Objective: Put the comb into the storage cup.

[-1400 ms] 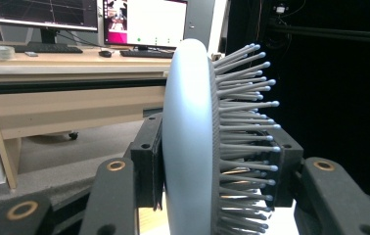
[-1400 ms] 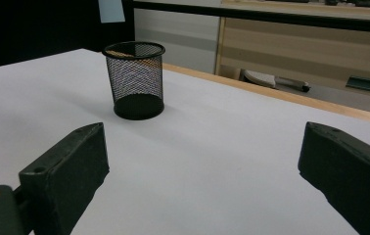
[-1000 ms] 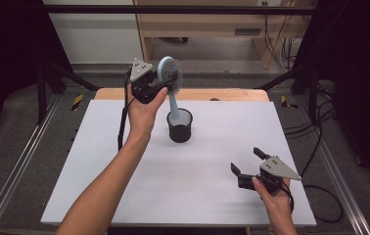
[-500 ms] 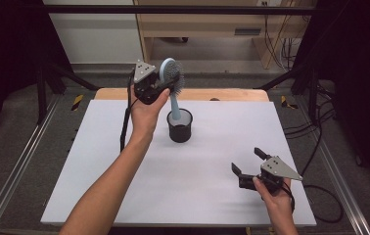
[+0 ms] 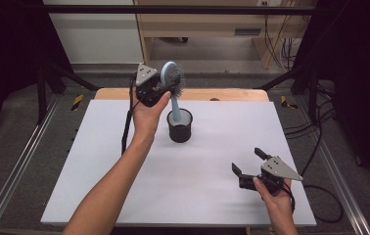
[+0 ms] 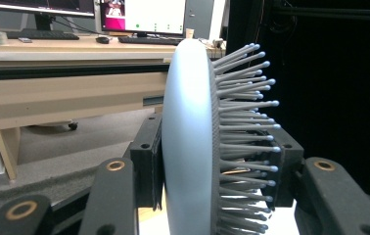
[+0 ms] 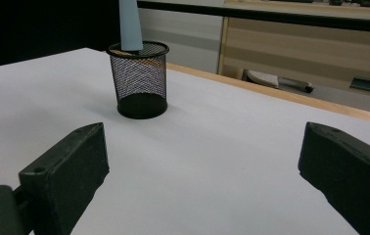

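Note:
A pale blue hairbrush (image 5: 172, 81) stands with its handle down in a black mesh cup (image 5: 180, 126) near the table's far middle. My left gripper (image 5: 162, 89) is shut on the brush's head, above the cup. Up close in the left gripper view, the brush (image 6: 193, 147) sits between the jaws, its back to the left and its bristles (image 6: 244, 122) pointing right. My right gripper (image 5: 247, 161) rests open near the front right of the table, with nothing between its jaws. Ahead of it, the right gripper view takes in the mesh cup (image 7: 141, 81) and the brush handle (image 7: 129, 24).
A white sheet (image 5: 124, 191) covers the table, with a wooden edge (image 5: 232, 94) at the far side. Black cables (image 5: 320, 147) trail off the right side. A wooden desk (image 6: 51, 83) with monitors stands beyond the table.
The left gripper and the brush have shifted slightly; the handle stays in the cup. The right gripper has not moved.

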Motion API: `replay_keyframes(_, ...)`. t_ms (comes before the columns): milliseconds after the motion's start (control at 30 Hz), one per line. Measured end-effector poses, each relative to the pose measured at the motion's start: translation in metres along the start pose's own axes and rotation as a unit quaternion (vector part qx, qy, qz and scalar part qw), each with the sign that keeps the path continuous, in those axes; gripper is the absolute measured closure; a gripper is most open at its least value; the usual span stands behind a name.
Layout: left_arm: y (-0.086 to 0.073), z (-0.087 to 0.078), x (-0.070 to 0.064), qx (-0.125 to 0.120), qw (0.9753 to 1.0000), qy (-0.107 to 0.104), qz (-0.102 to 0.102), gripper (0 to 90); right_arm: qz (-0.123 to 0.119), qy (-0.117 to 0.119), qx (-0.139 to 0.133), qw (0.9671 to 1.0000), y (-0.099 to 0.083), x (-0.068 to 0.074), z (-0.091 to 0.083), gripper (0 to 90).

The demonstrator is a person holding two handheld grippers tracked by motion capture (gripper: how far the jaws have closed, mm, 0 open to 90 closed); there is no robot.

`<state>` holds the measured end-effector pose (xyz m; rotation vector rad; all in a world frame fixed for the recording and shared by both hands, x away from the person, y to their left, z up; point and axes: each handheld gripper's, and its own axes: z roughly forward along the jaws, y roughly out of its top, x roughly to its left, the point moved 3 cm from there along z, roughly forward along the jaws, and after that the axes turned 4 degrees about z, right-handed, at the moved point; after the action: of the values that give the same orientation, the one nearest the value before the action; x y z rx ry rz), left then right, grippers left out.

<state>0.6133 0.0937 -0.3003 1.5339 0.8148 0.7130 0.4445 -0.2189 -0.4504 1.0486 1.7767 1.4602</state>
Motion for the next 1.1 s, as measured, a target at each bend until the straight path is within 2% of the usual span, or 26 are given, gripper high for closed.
replay_keyframes(667, -0.021, 0.019, -0.014, 0.017, 0.9998, -0.012, 0.0, 51.2, -0.001, 0.003, 0.003, 1.0, -0.001, -0.001, 0.001, 4.6)
replay_keyframes(1100, -0.038, 0.026, -0.012, 0.027, 0.9996, -0.01, -0.005, 51.1, 0.0, 0.004, 0.006, 1.0, -0.002, 0.0, 0.002, 4.6)
